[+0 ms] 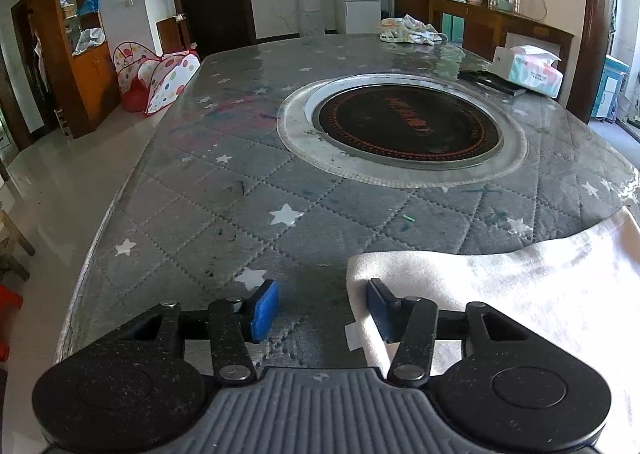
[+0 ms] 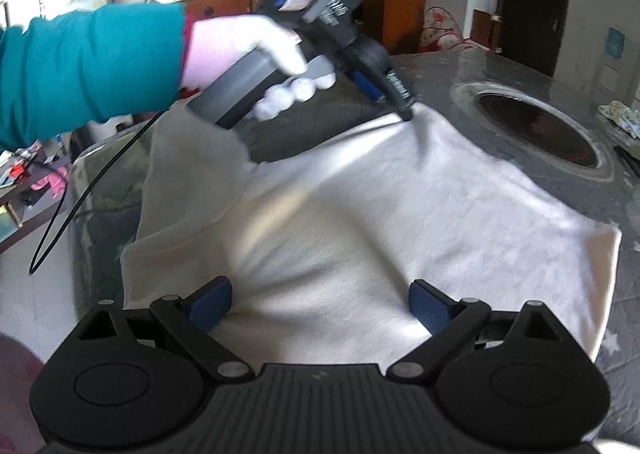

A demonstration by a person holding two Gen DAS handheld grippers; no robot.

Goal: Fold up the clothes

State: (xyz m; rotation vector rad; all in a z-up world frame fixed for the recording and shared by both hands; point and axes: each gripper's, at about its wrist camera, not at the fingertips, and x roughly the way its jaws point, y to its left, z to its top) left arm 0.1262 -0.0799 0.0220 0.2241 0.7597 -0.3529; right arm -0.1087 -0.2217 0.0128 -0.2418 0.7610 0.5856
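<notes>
White cloth fills the near ground under both of your tools. Your right gripper point(image 2: 320, 308) hangs just over the white garment point(image 2: 360, 213), its 2 blue pads spread wide with nothing between them. That garment lies spread on the quilted grey table cover point(image 1: 240, 189), with soft ridges running through its middle, and its near-left part hangs over the table edge.

Your left gripper point(image 1: 322, 308) is spread as well: 1 blue pad point(image 1: 265, 308) sits over bare cover, the other over the garment's edge point(image 1: 480, 294), and a small white tag point(image 1: 352, 336) shows at that border. From the right wrist camera you can see this same tool at the garment's far corner, its tip touching or just above the cloth; motion blur keeps that from being clear. Your gloved left hand point(image 2: 256, 49) wraps its handle, a teal sleeve point(image 2: 88, 65) behind it, and a black cable point(image 2: 80, 197) loops down off the table.

Farther out, a round black cooktop point(image 1: 404, 125) sits in a pale ring set in the table. Beyond it to the right rests a tissue pack point(image 1: 528, 69) beside a dark flat tray point(image 1: 492, 81). At the far end lies a crumpled patterned cloth point(image 1: 412, 29).
</notes>
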